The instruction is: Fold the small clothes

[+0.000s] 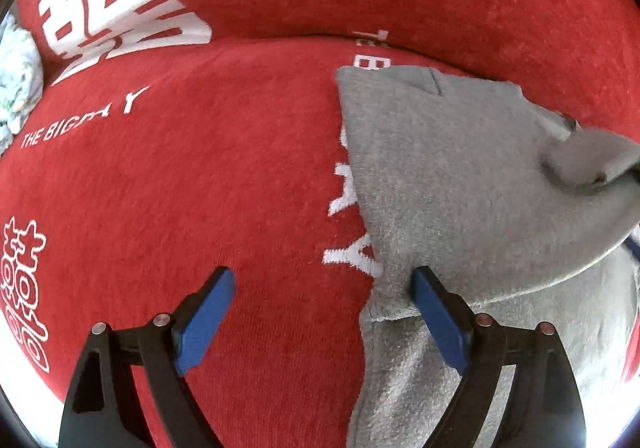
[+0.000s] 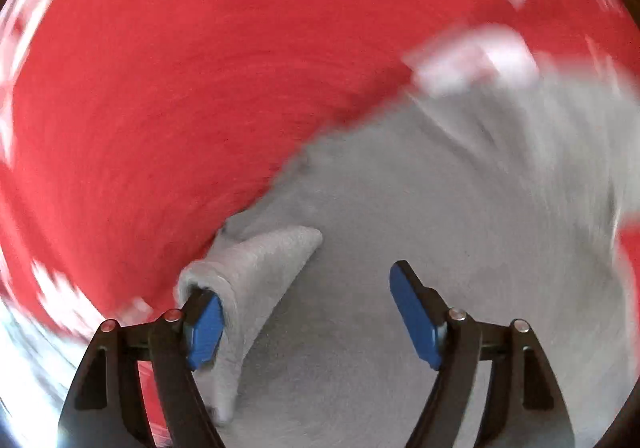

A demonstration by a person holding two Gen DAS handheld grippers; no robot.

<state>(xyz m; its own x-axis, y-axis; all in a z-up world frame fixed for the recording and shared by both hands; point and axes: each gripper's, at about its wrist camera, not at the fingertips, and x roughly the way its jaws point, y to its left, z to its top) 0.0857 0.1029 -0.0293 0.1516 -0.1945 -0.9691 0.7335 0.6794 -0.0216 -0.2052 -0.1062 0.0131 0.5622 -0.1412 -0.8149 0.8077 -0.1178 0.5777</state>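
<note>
Both grippers, left and right, gape wide; soft, limp grey garment likely grips best at its corners.

"THE BIG" in white on red cloth (following letters creased), large white double-happiness character

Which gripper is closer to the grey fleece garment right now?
Right. The right gripper is open over the grey fleece garment, with a fold draped on its left finger. The left gripper is open at the edge, mostly over the red printed cloth.
</note>
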